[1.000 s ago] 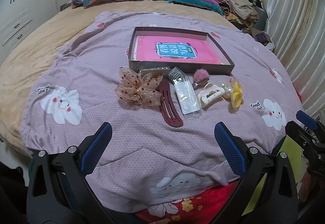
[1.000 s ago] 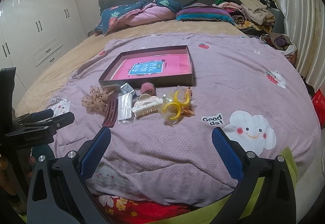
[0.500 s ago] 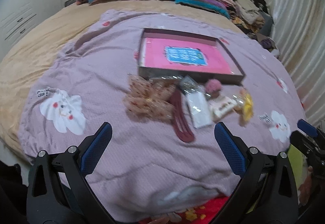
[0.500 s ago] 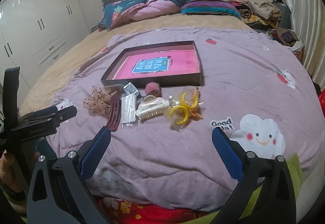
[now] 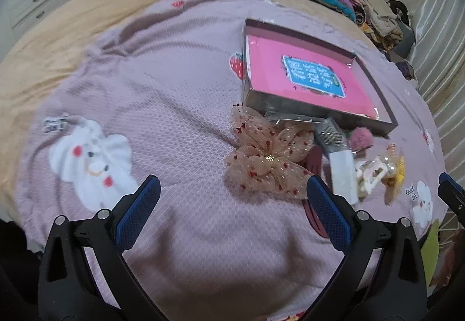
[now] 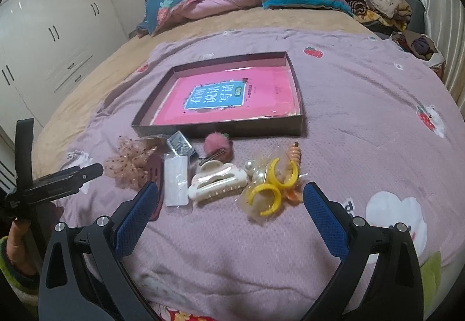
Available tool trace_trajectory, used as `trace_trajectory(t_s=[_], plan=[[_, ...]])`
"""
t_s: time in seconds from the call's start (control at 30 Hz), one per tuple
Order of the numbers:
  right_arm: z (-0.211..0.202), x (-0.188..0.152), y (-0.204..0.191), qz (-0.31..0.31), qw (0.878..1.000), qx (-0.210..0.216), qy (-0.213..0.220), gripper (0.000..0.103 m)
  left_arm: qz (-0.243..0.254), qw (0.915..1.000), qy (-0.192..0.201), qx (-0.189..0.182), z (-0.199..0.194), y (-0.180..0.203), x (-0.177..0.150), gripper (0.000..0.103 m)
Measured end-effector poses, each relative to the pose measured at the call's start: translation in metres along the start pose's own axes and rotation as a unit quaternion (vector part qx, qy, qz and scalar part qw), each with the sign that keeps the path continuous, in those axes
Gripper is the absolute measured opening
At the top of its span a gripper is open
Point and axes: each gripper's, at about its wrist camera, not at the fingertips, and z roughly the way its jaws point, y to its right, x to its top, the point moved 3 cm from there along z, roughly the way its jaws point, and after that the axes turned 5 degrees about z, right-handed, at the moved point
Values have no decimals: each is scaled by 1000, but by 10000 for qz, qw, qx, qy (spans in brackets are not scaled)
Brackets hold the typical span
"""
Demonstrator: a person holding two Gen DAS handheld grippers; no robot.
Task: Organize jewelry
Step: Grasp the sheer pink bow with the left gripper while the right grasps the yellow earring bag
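The jewelry and hair pieces lie in a loose row on the lilac blanket [image 6: 348, 123], just in front of the shallow box [image 6: 296, 82], which holds only a pink book [image 6: 232, 97]; nothing has yet gone into it. From the left: a tulle bow [image 5: 267, 161], a dark red clip [image 6: 155, 172], a clear packet [image 6: 175, 180], a cream claw clip [image 6: 218, 184], a pink pompom clip [image 6: 216, 148] and bagged yellow hoops [image 6: 271, 185]; several touch or overlap, so a single lift would probably disturb neighbours. The left gripper [image 5: 232, 213] hovers near the bow, fingers wide apart and empty; the right gripper [image 6: 231, 215] hangs before the claw clip and hoops, fingers equally spread, holding nothing. Judged as the approach stage. Open blanket lies on both sides of the row; the box's near wall stands close behind it, so each piece must be lifted over that rim.
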Motion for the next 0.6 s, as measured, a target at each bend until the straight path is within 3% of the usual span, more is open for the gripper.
trace_trajectory(t_s=[0.2, 0.33, 0.37, 0.43, 0.6], plan=[[23, 1, 17, 189, 9996, -178, -144, 98, 98, 9991, -100, -389, 33, 7, 4, 94], [35, -5, 33, 359, 9987, -280, -247, 96, 266, 9990, -250, -267, 51, 15, 8, 91], [38, -6, 36, 395, 9984, -275, -282, 88, 335, 9986, -284, -298, 53, 19, 8, 85], [44, -6, 42, 458, 9979, -275, -365, 83, 406, 9981, -279, -359, 56, 25, 10, 75], [60, -4, 53, 629, 9959, -186, -616, 71, 555, 9969, -235, -499, 58, 33, 13, 35]])
